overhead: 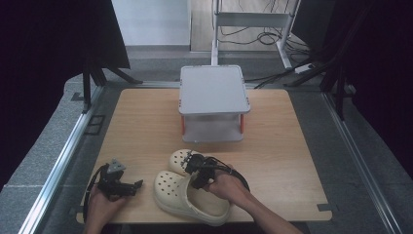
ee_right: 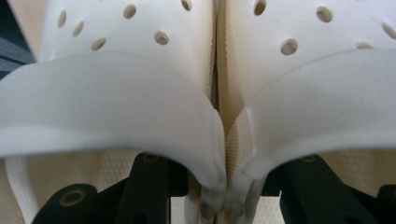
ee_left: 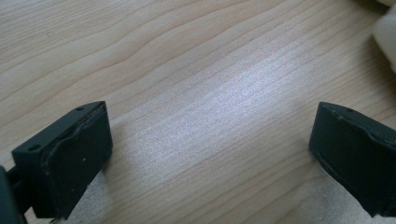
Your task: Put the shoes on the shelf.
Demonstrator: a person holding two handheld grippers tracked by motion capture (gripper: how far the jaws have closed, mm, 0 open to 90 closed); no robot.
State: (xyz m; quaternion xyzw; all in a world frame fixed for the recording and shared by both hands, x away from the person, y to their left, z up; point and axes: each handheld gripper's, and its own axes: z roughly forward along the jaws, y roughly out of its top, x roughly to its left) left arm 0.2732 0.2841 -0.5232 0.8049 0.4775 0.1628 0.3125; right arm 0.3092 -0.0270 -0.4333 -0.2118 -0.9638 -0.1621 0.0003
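Two cream perforated clogs lie side by side at the table's front: one nearer [overhead: 187, 197], one farther [overhead: 179, 160]. My right gripper [overhead: 199, 173] reaches in between them. In the right gripper view, the left clog [ee_right: 107, 93] and the right clog [ee_right: 317, 88] touch along their inner walls, and my right gripper [ee_right: 219, 186] is shut on those two walls, with one black finger [ee_right: 144, 186] inside each shoe. My left gripper [overhead: 134, 186] rests low at the front left, open [ee_left: 210, 154] over bare wood, holding nothing. An edge of a clog [ee_left: 386, 37] shows beyond it.
A grey two-tier stand [overhead: 214, 90] with red posts sits at the back middle of the wooden table [overhead: 292, 146]. Metal rails run along both sides of the table. A white frame and cables stand on the floor behind.
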